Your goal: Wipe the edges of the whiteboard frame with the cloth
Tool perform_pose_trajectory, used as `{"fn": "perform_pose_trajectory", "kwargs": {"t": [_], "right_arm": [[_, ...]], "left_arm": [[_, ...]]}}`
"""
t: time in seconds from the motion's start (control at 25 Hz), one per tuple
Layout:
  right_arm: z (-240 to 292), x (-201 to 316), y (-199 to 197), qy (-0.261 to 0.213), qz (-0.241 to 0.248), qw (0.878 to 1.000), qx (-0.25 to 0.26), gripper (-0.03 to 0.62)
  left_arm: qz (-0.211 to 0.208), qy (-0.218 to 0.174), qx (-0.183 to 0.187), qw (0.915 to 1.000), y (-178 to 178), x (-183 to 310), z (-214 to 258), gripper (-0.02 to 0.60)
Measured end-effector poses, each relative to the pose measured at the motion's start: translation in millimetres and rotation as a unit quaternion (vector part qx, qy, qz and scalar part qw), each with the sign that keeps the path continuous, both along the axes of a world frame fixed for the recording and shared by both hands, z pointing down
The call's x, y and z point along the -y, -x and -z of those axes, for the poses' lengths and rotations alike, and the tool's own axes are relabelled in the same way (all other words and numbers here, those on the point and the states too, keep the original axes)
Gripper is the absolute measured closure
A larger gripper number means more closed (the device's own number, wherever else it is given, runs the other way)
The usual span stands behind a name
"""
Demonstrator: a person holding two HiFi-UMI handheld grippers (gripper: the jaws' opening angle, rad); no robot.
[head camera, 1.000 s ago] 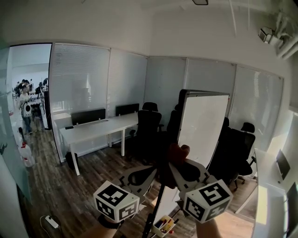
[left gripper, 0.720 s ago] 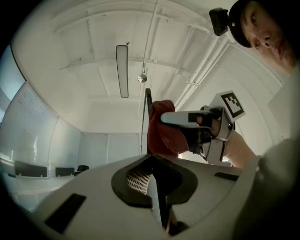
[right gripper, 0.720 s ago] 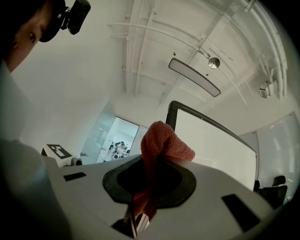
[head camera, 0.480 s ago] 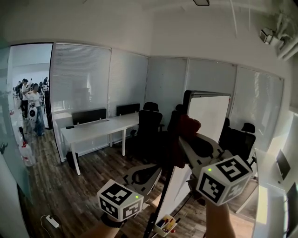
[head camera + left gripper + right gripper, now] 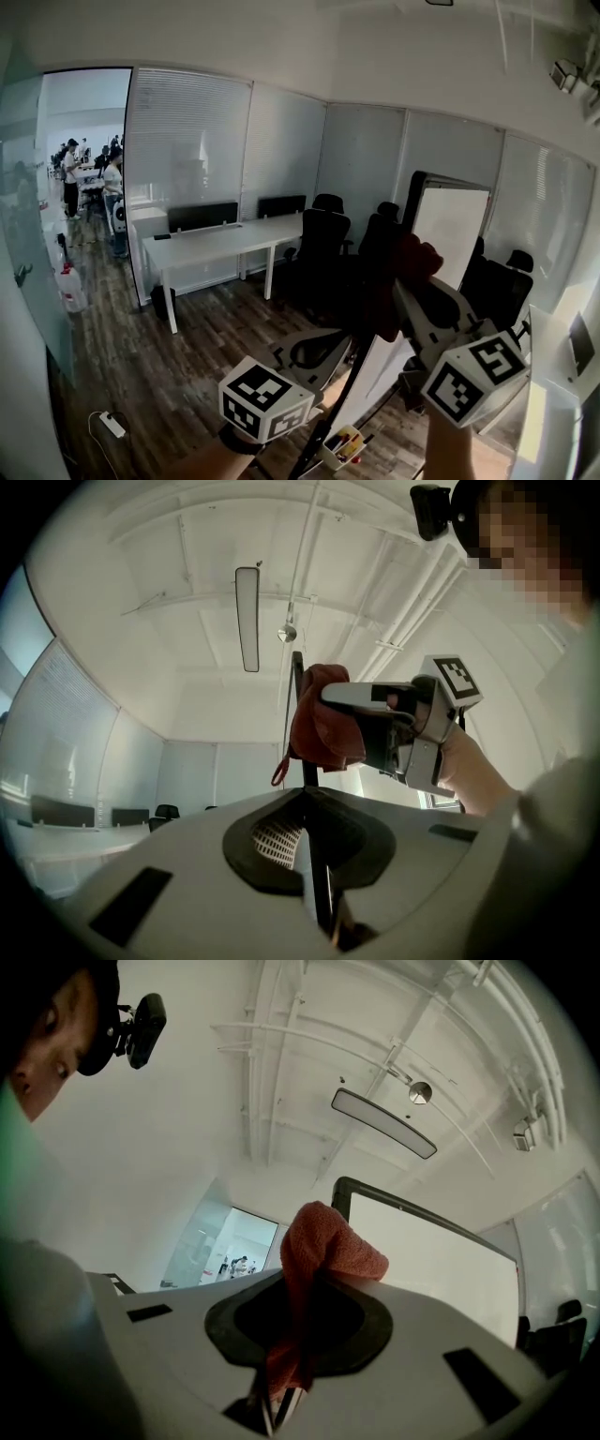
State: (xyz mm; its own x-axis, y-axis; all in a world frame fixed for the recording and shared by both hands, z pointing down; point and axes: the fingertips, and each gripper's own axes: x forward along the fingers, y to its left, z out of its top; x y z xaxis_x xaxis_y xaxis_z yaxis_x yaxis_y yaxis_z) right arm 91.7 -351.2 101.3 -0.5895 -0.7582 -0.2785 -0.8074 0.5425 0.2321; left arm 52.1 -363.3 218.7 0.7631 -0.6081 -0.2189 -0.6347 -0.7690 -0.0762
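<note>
Wiping frame edge | right tool (image 5: pixel 401 284) pinching red cloth (image 5: pixel 415 256) against whiteboard frame (image 5: pixel 410 202) left upright — long axis vertical, unwiped run judged above | left tool (image 5: pixel 349 339) clamped on same upright, lower down

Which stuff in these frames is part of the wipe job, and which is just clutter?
Job:
- cloth, clamped in right gripper
- whiteboard frame, its edge gripped by left gripper

Lying about:
- desk
- office chairs
- marker tray
- power strip
</note>
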Motion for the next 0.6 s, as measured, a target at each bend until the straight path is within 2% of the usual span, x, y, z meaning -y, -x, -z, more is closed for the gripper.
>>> {"fn": "perform_pose_trajectory", "kwargs": {"t": [0.36, 0.6], "right_arm": [[-58.6, -3.4, -4.7, 0.028, -0.008, 1.0, 0.004, 0.546], [-109.3, -23.0, -8.9, 0.048, -0.004, 0.999, 0.005, 0.546]], "left_arm": [[0.008, 0.004, 0.0, 1.0, -2.4, -11.4, -13.8, 0.574], [0.022, 0.009, -0.003, 0.9997, -2.4, -25.7, -34.7, 0.574]]}}
